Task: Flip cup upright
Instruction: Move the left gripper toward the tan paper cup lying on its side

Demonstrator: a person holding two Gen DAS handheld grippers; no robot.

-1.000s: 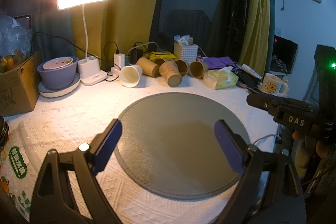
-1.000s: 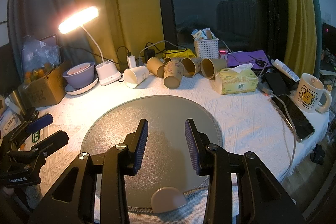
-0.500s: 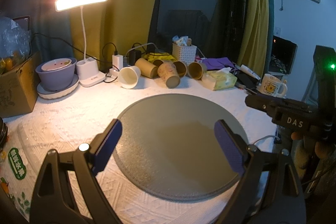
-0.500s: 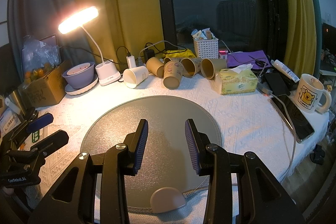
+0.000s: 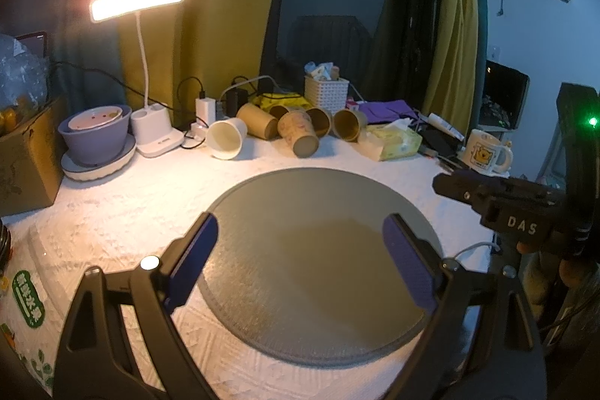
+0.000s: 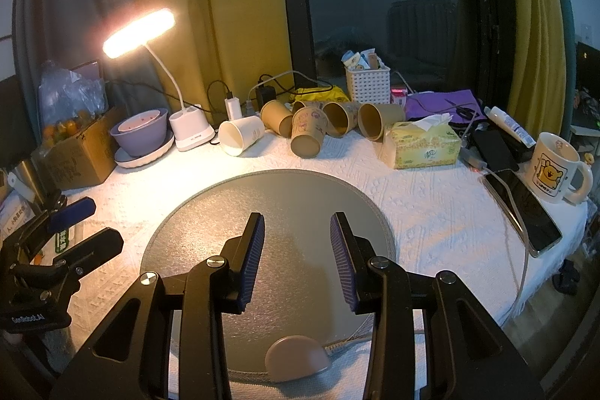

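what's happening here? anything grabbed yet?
Nothing grabbed yet. The left gripper and right gripper both hover open and empty over the round grey mat. The paper cups lie on their sides at the back of the table: a white cup near the lamp base, and brown cups beside it. None has been stood upright.

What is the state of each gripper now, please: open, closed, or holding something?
Left gripper: jaws wide open, holding nothing.
Right gripper: jaws open, narrower gap, holding nothing.
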